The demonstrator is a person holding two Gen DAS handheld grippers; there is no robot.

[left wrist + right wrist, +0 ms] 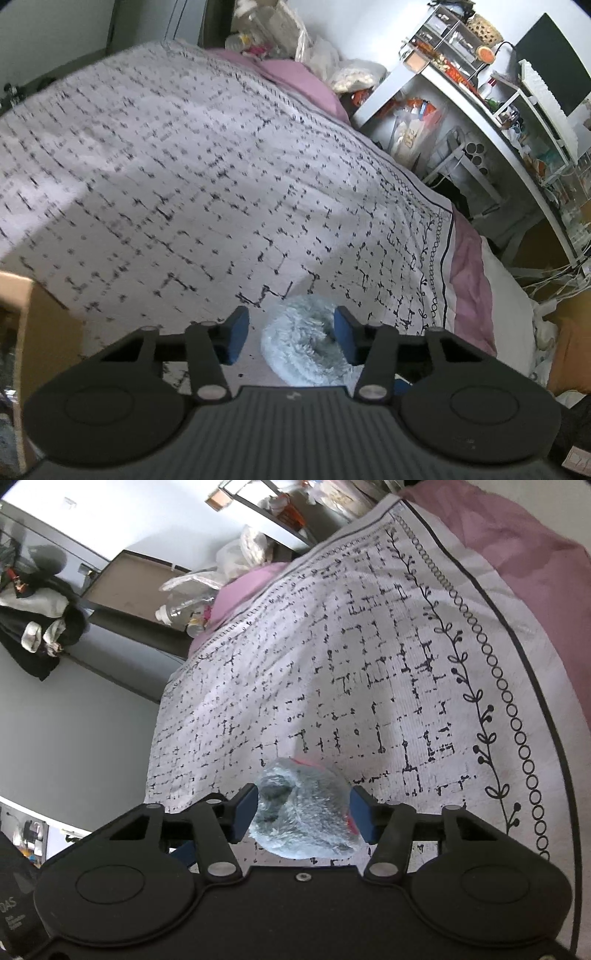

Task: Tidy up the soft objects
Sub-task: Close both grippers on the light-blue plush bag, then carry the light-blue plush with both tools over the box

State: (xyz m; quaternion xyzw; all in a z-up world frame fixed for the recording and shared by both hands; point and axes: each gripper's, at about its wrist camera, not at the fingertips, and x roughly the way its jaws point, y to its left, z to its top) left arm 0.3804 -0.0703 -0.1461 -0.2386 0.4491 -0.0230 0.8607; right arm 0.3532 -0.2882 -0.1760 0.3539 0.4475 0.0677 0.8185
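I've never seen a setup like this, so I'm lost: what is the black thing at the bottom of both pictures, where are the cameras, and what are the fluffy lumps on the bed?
No robot here: a person carries a two-finger gripper in each hand, and a wide-angle camera on each looks forward along its blue fingers. One picture is from the left gripper, the other from the right gripper. Both point down at a bed under a white patterned bedspread. A fluffy grey ring lies between the left fingers, a fluffy grey ball with a bit of pink between the right. Whether the pads already squeeze them is unclear.
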